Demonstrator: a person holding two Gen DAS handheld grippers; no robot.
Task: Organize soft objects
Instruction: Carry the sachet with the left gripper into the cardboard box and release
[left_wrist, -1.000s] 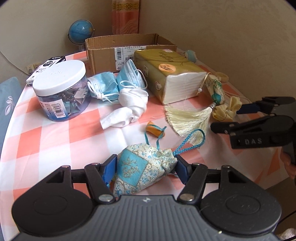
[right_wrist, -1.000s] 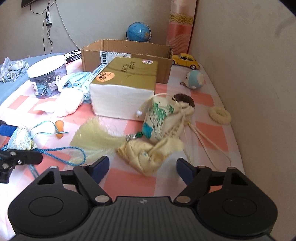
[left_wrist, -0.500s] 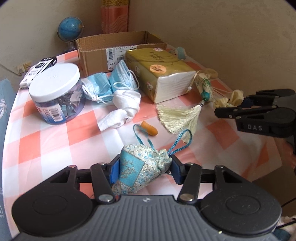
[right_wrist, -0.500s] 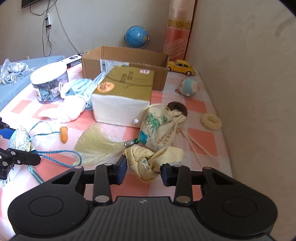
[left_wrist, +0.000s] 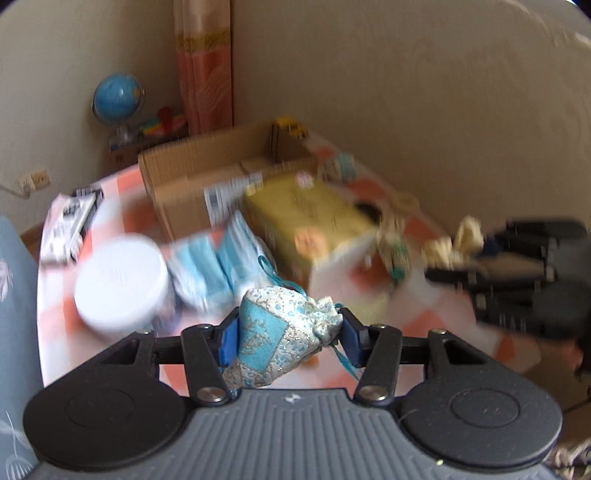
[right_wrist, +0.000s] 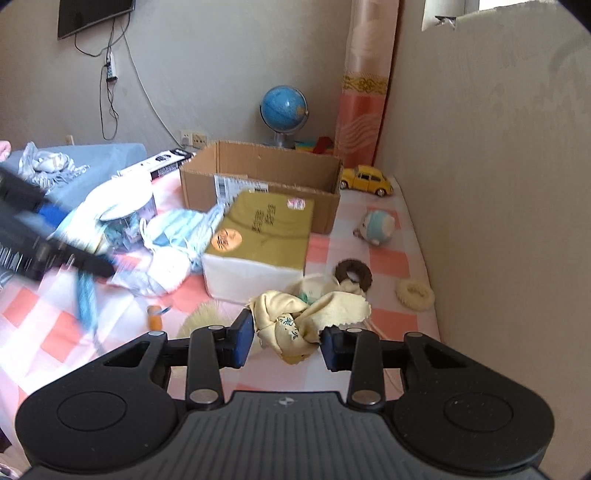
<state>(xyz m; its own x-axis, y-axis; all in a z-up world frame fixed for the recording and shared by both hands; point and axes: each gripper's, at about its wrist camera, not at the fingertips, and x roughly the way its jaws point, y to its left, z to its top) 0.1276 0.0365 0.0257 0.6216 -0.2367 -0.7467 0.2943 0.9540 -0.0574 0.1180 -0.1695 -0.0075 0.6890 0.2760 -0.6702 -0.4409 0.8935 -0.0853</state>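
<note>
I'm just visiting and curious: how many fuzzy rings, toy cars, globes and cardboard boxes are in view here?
Fuzzy rings: 2, the brown ring and the cream ring
Toy cars: 1, the yellow toy car
Globes: 1, the blue globe
Cardboard boxes: 1, the open cardboard box
Total: 5

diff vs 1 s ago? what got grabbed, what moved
The right gripper, open around the yellow cloth bundle a second ago, has shut on it and lifted it off the checked tablecloth. The left gripper tightened on the blue patchwork pouch and raised it too. The cardboard box, tissue pack, face masks and jar stayed put.
</note>
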